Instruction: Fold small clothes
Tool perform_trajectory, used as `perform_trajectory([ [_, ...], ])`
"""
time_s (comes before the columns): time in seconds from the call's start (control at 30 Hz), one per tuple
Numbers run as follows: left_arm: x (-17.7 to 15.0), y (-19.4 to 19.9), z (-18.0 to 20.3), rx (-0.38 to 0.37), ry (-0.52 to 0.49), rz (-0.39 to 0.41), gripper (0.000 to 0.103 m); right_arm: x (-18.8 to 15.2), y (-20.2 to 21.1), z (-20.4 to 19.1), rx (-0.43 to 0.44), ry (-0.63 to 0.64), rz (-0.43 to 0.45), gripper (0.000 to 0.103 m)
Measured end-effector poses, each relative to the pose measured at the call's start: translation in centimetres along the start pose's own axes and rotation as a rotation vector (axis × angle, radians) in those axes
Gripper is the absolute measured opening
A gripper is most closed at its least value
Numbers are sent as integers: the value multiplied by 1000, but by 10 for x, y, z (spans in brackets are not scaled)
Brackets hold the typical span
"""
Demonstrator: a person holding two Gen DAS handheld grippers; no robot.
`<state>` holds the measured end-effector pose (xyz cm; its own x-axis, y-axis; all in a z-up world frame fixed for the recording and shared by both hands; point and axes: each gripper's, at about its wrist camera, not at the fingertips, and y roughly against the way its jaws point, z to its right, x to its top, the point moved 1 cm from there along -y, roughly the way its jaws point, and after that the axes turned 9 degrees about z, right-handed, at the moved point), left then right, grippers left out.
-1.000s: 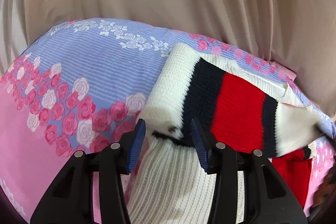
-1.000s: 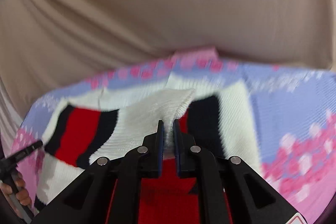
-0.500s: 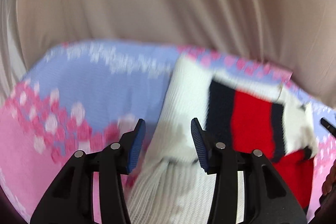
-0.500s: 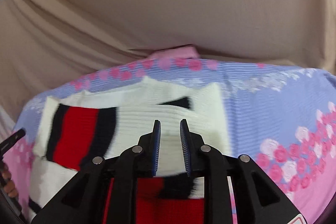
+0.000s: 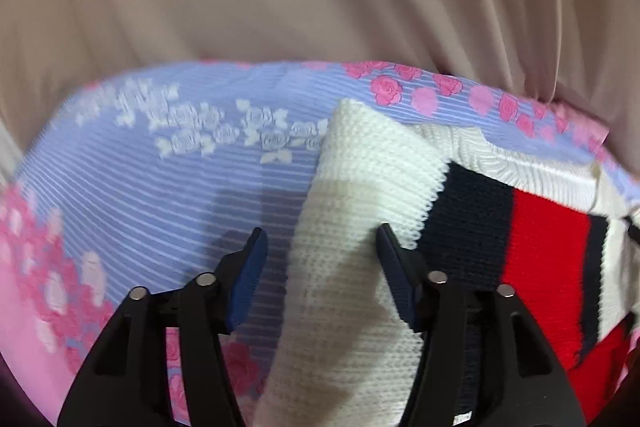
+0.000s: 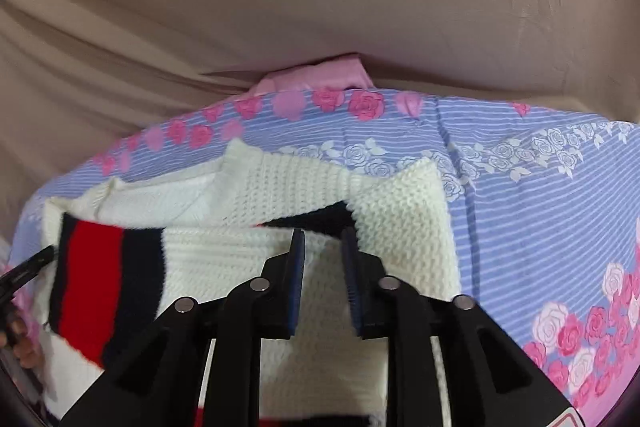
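A white knitted sweater (image 5: 352, 211) with a red band edged in navy is laid on a bedsheet (image 5: 168, 195) of lilac-blue stripes printed with pink and white roses. The garment is seen partly folded: in the right wrist view, one sleeve (image 6: 108, 287) carrying the red and navy stripes is laid across the white body toward the left, and a white cuffed corner (image 6: 404, 223) is turned over on the right side. The neckline is pointed toward the far edge of the sheet.

The left gripper (image 5: 320, 267) is held with its blue-padded jaws spread wide; the sweater's white edge is seen between them, but nothing is pinched. The right gripper (image 6: 322, 267) is held above the middle of the sweater with a narrower gap between its jaws, and no fabric is clasped; whether its tips are touching the knit cannot be told for certain.

At the left edge of the right wrist view, fingers (image 6: 24, 343) of a hand are glimpsed beside a black part of the other gripper. Beige draped cloth (image 6: 320, 7) is hung behind the bed.
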<state>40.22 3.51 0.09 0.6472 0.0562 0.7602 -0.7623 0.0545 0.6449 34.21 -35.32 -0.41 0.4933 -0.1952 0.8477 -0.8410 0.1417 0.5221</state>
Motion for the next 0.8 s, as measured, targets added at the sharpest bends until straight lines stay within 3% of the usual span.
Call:
perform_trajectory([
  [0.07,-3,8,-7,-35,41,-8,57,-13,17,15,3,-41,-6,53],
  [0.1,-5,17,-8,-54,52,0,56,-20,18,20,22,-53,6,58],
  [0.23,-28,69,-14,-126,52,34,55,-41,17,23,99,-89,-48,59],
  [0.3,-41,72,-12,-149,63,-22,54,-47,4,9,101,-72,-68,55],
  [0.37,-52,60,-6,-136,61,-88,46,-45,2,-9,81,-28,-59,10],
  [0.4,-52,55,-3,-89,45,-91,34,-39,14,-17,108,-28,-18,10],
  [0.53,-44,58,-7,-47,54,-76,27,-14,76,-29,129,2,197,9],
  [0.6,-39,59,-8,-21,34,-60,26,-20,67,-20,97,0,175,9],
  [0.7,-46,47,-8,3,28,-73,27,-57,-9,-1,-19,25,-44,9],
  [0.73,-46,44,-8,7,24,-70,27,-60,-5,2,-10,12,12,8],
  [0.8,-47,47,-4,42,-12,-48,27,-55,11,5,7,-42,11,14],
])
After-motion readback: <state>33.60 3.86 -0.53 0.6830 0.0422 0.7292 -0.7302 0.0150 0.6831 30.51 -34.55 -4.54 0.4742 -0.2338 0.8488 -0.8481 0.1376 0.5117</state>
